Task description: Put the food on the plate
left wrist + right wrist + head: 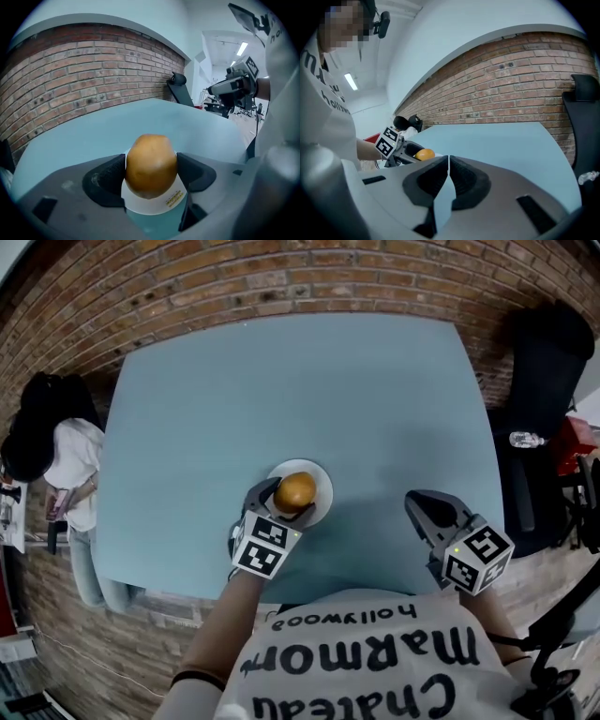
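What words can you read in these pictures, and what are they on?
"hollywood": upside down on the person's white shirt.
"maRmon": same shirt, upside down, its end hidden.
"Chatea": same shirt, cut off by the picture's edge.
Yellow print on the plate: too small to read.

The food (pixel 296 491) is golden-brown, the plate (pixel 321 476) white

— Where is the plate (pixel 322 484)?
— On the table (pixel 281 381), near its front edge, with the wall (pixel 281 277) behind.
— And the food (pixel 296 491)?
— Over the plate, between the left gripper's (pixel 281 504) jaws. The right gripper (pixel 419 504) is well apart, to the right.
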A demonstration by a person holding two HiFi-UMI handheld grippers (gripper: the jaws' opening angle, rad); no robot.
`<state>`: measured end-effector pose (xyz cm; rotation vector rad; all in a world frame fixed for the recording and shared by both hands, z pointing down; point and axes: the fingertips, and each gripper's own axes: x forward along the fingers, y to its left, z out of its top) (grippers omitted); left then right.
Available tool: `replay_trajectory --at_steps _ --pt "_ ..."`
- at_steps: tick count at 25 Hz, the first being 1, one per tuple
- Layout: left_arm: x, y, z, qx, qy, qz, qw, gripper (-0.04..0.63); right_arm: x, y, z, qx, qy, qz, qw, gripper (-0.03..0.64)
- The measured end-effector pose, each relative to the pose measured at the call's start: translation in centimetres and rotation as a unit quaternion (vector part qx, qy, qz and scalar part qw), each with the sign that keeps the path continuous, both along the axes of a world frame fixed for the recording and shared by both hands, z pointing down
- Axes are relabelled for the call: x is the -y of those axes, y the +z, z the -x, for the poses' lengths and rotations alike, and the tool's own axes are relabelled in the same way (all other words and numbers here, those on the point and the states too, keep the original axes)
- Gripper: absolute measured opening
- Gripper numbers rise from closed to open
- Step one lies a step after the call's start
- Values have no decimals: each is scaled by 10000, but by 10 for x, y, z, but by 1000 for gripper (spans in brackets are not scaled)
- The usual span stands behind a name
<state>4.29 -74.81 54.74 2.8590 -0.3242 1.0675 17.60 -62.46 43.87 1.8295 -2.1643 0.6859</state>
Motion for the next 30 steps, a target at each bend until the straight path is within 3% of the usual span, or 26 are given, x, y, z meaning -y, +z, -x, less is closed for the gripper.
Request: replay_trajectory --at_steps 6,14,20,25,30 --pt "4 21 1 288 61 49 9996 321 8 10 -3 32 -16 109 9999 15" --pt "6 20 -7 312 176 24 9994 321 14 14 -4 61 -68 154 9998 15" --pt "10 24 -7 81 -34 240 9997 321 13 13 -3 234 -117 -36 9997 15" --pt "18 17 -3 -111 -143 -50 9998 321 14 20 1 173 -188 69 9997 17" --pt "17 18 4 -137 -170 -44 9998 322 11 20 2 178 -188 90 9996 18"
